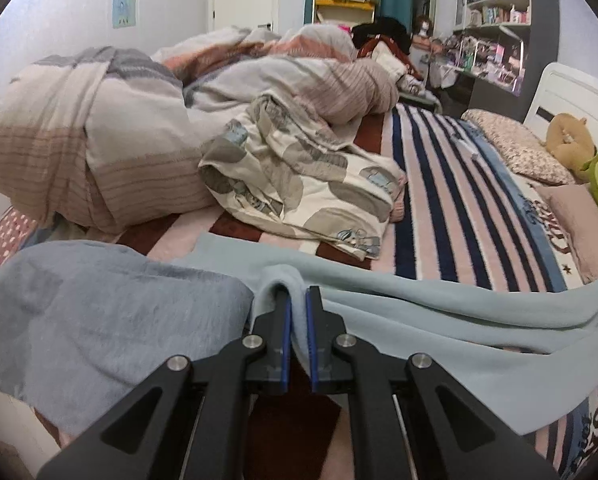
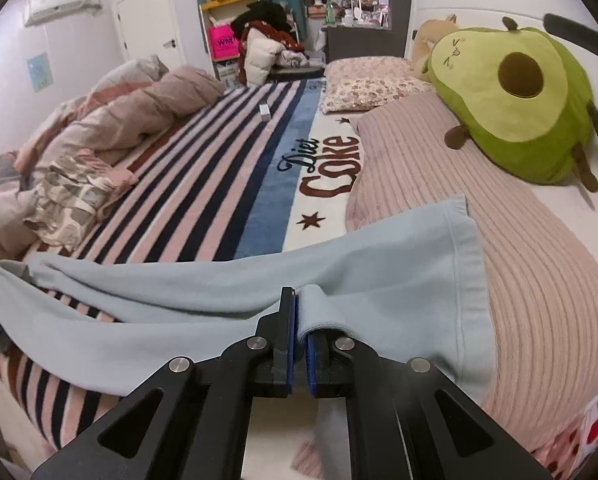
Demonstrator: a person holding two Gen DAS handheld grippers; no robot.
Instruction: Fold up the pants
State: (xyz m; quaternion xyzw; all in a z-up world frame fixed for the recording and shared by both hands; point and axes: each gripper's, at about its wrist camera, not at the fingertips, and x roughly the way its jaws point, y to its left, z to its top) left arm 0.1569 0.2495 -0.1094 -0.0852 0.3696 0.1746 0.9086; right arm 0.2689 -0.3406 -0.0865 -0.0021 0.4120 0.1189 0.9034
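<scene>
Pinching the pale blue pants (image 1: 439, 304) in both grippers, we hold them above the striped blanket (image 1: 439, 200). Left gripper (image 1: 297, 300) and right gripper (image 2: 300, 300) each clamp a fold.

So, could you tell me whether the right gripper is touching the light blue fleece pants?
Touching: in the right wrist view the right gripper is clamped on a fold of the light blue fleece pants.

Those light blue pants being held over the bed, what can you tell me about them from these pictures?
The pants are pale blue, soft and fleecy-looking. They stretch sideways, sagging, over the striped blanket. One leg end, with a stitched hem, lies flat on the ribbed pink cover. The right gripper pinches a fold near that end; the left gripper pinches another fold further along. Beside the left gripper, a greyer-blue plush stretch hangs down; whether it belongs to the pants is unclear.
</scene>
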